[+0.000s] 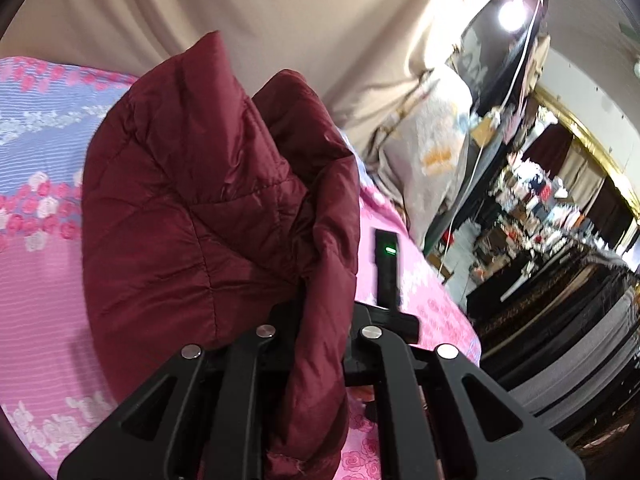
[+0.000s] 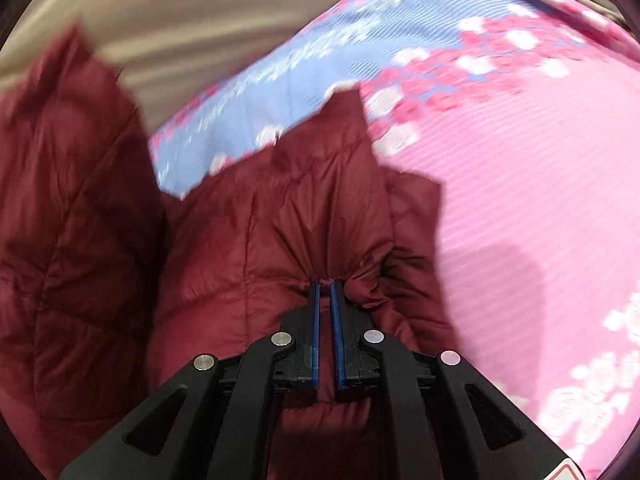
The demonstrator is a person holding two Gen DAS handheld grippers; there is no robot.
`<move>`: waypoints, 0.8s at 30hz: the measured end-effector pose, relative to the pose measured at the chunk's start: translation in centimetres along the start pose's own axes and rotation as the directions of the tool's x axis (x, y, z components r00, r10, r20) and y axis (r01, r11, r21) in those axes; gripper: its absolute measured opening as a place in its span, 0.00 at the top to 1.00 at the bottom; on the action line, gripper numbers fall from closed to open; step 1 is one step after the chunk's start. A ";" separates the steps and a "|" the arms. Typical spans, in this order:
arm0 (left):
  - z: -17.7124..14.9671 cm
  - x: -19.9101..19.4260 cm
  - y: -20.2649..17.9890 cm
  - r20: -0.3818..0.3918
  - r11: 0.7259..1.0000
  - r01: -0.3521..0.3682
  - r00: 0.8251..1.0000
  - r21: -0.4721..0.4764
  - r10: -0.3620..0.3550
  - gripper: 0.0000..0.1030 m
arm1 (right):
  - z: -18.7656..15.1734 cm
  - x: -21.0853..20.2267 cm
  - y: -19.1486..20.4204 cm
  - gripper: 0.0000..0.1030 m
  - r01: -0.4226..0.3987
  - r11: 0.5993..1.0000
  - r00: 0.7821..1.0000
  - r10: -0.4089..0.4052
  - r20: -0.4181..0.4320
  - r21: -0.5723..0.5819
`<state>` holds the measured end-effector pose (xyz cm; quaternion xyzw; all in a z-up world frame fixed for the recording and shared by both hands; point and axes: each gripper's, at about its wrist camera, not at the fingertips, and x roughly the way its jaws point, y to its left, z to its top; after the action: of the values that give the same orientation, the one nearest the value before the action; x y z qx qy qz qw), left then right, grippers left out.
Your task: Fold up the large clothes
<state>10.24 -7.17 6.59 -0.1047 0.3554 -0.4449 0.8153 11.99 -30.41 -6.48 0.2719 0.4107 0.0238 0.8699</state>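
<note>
item: maroon quilted puffer jacket [image 2: 256, 240], lifted partly off a bed and bunched between two hand-held grippers. right gripper [image 2: 327, 292]: black body, blue-lined fingers [image 2: 316, 320] drawn nearly together, only a thin slot between them; the tips pinch a gathered fold of the jacket, with puckers of fabric radiating from the pinch point. jacket panels spread to the left and ahead of this gripper, one large blurred flap standing up at the far left of the right wrist view. left gripper [image 1: 320, 344]: black body, fingers mostly buried under a thick fold of the same jacket [image 1: 200, 200]; the fold passes straight between them and hangs down over the linkage toward the camera, so the fingertips themselves are hidden; the fingers are closed tight on this fold. the bulk of the jacket rises in front of the left gripper as a rounded, creased mass, its upper edge peaked in two humps. surface beneath: bed with a pink striped bedspread [image 2: 520, 200] bearing rose clusters and a blue-lilac band [image 1: 40, 120] at the far side. backdrop: beige curtain [image 1: 280, 8] behind the bed. beside the bed, right of the left wrist view: a pale printed cushion [image 1: 432, 152], cluttered shelves [image 1: 540, 200] and a bright lamp [image 1: 512, 14], all blurred.
</note>
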 end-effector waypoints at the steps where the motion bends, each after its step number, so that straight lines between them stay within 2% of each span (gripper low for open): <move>1: -0.1 0.6 -0.3 -0.014 1.000 0.001 1.000 0.005 -0.001 0.91 | -0.1 0.6 0.4 0.91 -0.006 1.000 1.000 0.006 -0.006 -0.014; 7: -1.1 6.1 -2.3 -0.120 0.998 0.012 0.993 0.066 -0.004 0.91 | -0.2 2.4 1.8 0.93 -0.053 0.998 0.998 0.051 -0.046 -0.042; 10: -1.4 7.5 -2.2 -0.124 0.995 -0.038 0.991 0.088 0.049 0.91 | 0.3 1.6 0.0 0.98 -0.088 0.995 0.995 0.089 -0.042 0.037; 12: -1.6 8.7 -1.5 -0.171 0.998 -0.035 0.984 0.051 0.044 0.91 | 0.6 -0.5 -2.0 0.96 -0.117 0.987 0.993 0.118 -0.002 0.110; 15: -2.1 10.1 -0.9 -0.208 0.998 -0.036 0.977 0.042 0.044 0.91 | 0.7 -4.6 -4.1 0.89 -0.122 0.982 0.990 0.109 0.090 0.147; 18: -2.7 11.5 -0.9 -0.234 0.997 -0.049 0.970 0.051 0.060 0.89 | 0.3 -7.8 -4.7 0.84 -0.078 0.988 0.987 0.058 0.149 0.133; 21: -3.5 13.4 -0.7 -0.274 0.997 -0.055 0.959 0.048 0.066 0.83 | -0.5 -10.2 -3.9 0.77 -0.058 0.994 0.982 0.040 0.185 0.094; 23: -3.8 14.1 -1.0 -0.279 0.997 -0.054 0.958 0.058 0.068 0.73 | -0.7 -11.1 -3.3 0.72 -0.048 0.997 0.979 0.035 0.199 0.064; 24: -3.7 13.8 -1.5 -0.274 0.998 -0.034 0.960 0.058 0.049 0.59 | -0.8 -11.6 -2.7 0.68 -0.036 0.999 0.978 0.027 0.209 0.037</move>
<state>11.65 -18.53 -2.10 -0.0128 0.4555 -0.4473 0.7696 3.27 -35.42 -0.08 0.2969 0.3133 0.0007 0.9020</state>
